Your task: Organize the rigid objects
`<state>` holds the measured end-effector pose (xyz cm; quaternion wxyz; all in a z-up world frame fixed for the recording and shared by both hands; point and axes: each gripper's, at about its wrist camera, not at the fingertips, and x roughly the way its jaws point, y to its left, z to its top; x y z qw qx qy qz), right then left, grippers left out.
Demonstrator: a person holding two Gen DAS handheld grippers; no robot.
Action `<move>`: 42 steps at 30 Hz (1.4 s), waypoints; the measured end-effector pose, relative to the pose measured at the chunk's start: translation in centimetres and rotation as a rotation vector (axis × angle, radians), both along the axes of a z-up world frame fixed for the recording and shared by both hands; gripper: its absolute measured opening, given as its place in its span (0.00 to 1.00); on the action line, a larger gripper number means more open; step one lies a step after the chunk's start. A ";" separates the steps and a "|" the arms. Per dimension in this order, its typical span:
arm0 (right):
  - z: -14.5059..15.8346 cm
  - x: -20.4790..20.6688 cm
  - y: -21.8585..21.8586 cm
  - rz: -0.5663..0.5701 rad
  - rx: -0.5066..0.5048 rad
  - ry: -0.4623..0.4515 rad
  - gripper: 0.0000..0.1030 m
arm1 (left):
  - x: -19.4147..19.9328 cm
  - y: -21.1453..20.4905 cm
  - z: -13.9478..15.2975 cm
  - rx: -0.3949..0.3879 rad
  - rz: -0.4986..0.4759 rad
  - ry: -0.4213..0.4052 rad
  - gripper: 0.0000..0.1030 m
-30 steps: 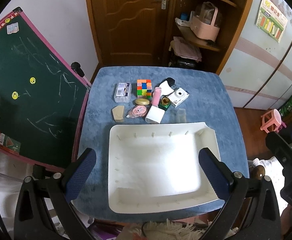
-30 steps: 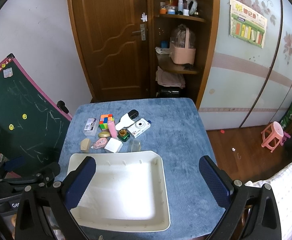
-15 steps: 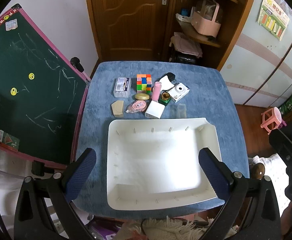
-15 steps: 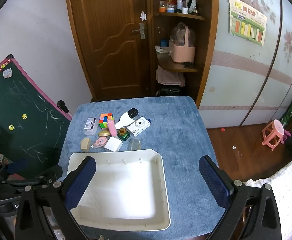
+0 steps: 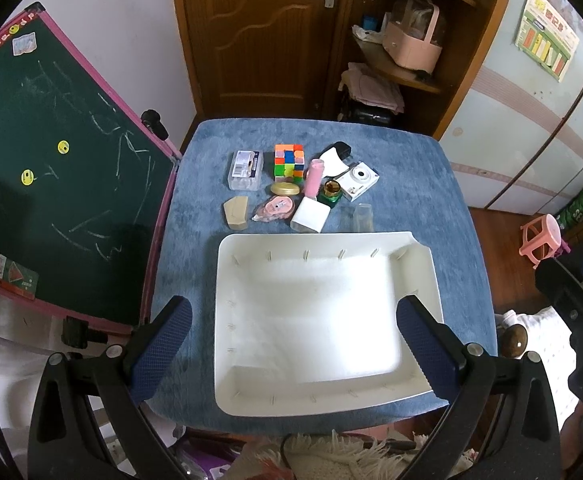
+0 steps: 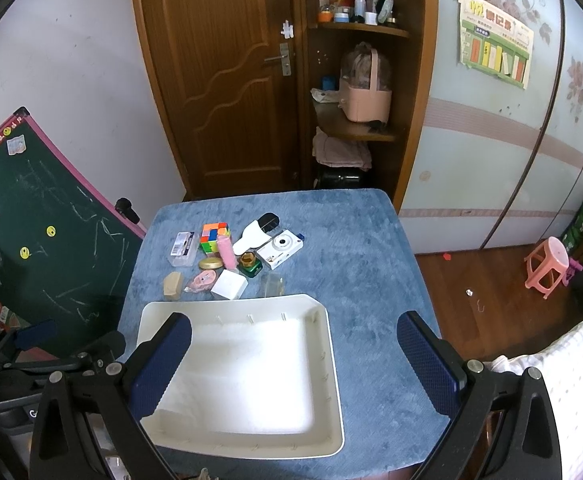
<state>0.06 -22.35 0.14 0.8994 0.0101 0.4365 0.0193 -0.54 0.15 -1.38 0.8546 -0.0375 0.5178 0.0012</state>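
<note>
Left wrist view: left gripper jaws spread wide and empty, hovering over the near half of the empty white tray; the cluster of small objects, incl. puzzle cube, white box and toy camera, lies straight ahead on the blue tablecloth, just beyond the tray's far rim, so the reach is forward across the tray. Right wrist view: right gripper also wide open and empty, held high over the tray's right side; the cluster sits ahead and to its left, camera long axis diagonal, so the left gripper looks better lined up.
</note>
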 end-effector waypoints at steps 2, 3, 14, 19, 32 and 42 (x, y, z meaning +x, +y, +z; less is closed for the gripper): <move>-0.1 0.0 0.1 0.001 0.001 0.003 1.00 | 0.0 0.1 0.0 -0.001 0.000 -0.001 0.99; -0.2 0.0 0.3 0.002 0.000 0.005 1.00 | 0.0 0.1 0.0 -0.001 0.000 -0.001 0.99; -0.4 0.2 1.4 0.008 -0.003 0.014 1.00 | 0.2 1.1 0.0 -0.005 0.004 -0.002 0.99; -0.4 0.5 1.7 0.004 -0.004 0.021 1.00 | 0.3 1.1 -0.1 -0.005 0.004 -0.001 0.99; -0.7 1.4 2.0 0.001 -0.010 0.040 1.00 | 0.8 1.8 -0.2 -0.012 -0.008 0.017 0.99; -1.0 3.1 2.8 0.005 -0.073 0.022 1.00 | 3.2 2.4 0.3 0.006 -0.006 -0.023 0.99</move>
